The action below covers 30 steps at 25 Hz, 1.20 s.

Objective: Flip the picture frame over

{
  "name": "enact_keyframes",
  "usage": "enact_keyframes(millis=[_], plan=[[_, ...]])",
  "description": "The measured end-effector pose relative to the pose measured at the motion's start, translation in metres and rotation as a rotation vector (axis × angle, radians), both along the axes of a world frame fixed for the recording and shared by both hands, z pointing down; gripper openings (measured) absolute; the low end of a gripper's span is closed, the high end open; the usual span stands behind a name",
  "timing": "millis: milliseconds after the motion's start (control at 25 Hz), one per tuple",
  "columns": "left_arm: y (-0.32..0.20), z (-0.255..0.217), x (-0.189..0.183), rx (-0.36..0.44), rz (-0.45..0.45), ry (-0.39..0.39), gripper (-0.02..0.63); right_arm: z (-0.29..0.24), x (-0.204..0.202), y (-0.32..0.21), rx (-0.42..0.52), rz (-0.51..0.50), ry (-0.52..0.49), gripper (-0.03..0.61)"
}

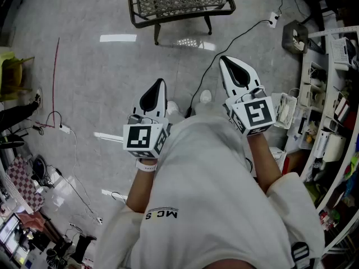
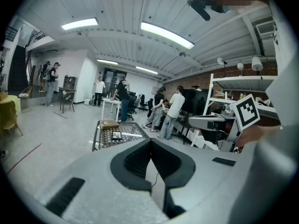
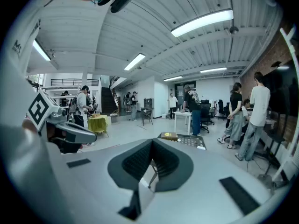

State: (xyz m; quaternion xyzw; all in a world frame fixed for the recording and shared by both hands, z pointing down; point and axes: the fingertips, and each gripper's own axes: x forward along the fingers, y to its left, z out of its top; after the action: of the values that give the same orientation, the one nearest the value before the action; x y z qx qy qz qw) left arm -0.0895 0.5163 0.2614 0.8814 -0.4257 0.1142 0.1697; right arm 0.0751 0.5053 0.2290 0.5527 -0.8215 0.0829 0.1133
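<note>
Close before the chest, left gripper [image 1: 162, 83] and right gripper [image 1: 224, 60] point forward, tilted slightly down, well short of the table [image 1: 180, 14]. Both sets of jaws meet, empty.

White tee [image 1: 213, 189], white wristband [image 1: 147, 165]; left gripper [image 1: 161, 83] & right gripper [image 1: 224, 60] white, black pads [image 1: 151, 98], b/w cubes [image 1: 143, 138].

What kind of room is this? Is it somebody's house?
Probably not a house. It looks like a big open workshop or lab: long strip lights on a bare ceiling, people standing about, and cluttered shelves with cables across the floor.
</note>
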Motion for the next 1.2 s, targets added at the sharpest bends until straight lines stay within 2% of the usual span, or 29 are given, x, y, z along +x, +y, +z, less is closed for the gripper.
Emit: enact_keyframes(millis=[160,440,600,720,960,1200], plan=[[-0.002,-0.004,0.040,0.036,-0.007,-0.020,0.023,0.009,0.039,0.002,-0.009,0.003,-0.026,0.011],[-0.006,0.001,0.083,0.026,-0.053,-0.028,0.023,0.032,0.089,0.006,-0.058,0.003,-0.083,0.011],[-0.015,0.005,0.110,0.034,-0.083,-0.028,0.023,0.041,0.105,-0.004,-0.071,-0.061,-0.152,0.011],[-0.023,0.016,0.125,0.016,-0.088,-0.029,0.023,0.048,0.110,-0.010,-0.075,-0.098,-0.146,0.011],[-0.042,0.028,0.121,-0.024,-0.122,-0.030,0.023,0.063,0.101,-0.039,-0.133,-0.143,-0.188,0.011],[-0.112,0.046,0.093,-0.068,-0.134,-0.015,0.023,0.080,0.060,-0.116,-0.221,-0.195,-0.212,0.011]])
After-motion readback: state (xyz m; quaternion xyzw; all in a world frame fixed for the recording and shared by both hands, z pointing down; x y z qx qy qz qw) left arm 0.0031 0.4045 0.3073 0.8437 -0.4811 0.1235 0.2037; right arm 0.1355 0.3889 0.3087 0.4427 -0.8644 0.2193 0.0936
